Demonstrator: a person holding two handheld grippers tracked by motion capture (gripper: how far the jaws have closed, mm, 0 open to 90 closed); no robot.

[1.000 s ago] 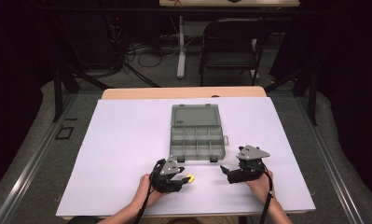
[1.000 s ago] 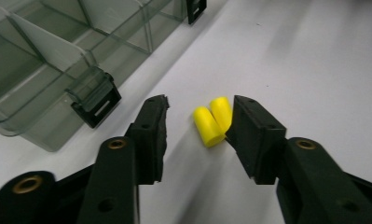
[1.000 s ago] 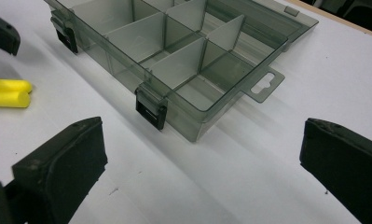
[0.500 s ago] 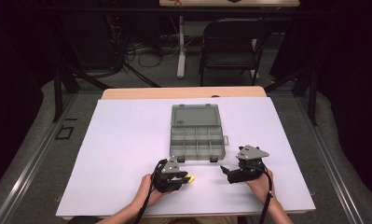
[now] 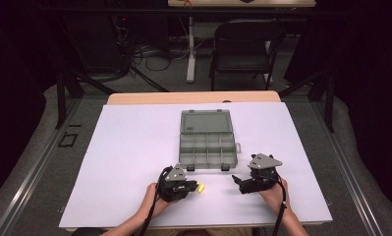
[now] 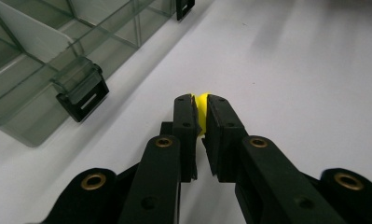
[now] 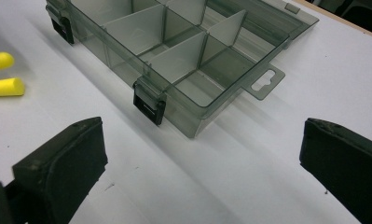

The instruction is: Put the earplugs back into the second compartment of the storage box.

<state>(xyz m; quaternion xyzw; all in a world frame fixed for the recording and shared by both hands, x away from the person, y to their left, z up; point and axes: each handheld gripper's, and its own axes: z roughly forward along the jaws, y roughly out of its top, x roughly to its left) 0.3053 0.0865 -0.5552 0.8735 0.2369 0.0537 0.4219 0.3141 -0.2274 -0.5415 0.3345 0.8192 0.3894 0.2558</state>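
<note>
- Our left gripper rests on the white table cover, its jaws just closed, a small yellow piece at its tip.
- Our right gripper sits nearby.
- The open compartment box lies just beyond both.

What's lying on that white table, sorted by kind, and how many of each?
Hand-held tools: 2, the left tool and the right tool
Yellow foam pieces: 2, one loose on the table, one pinched in the left tool, whose jaws have just been closing
Clear compartment box: 1
Total: 5
</note>
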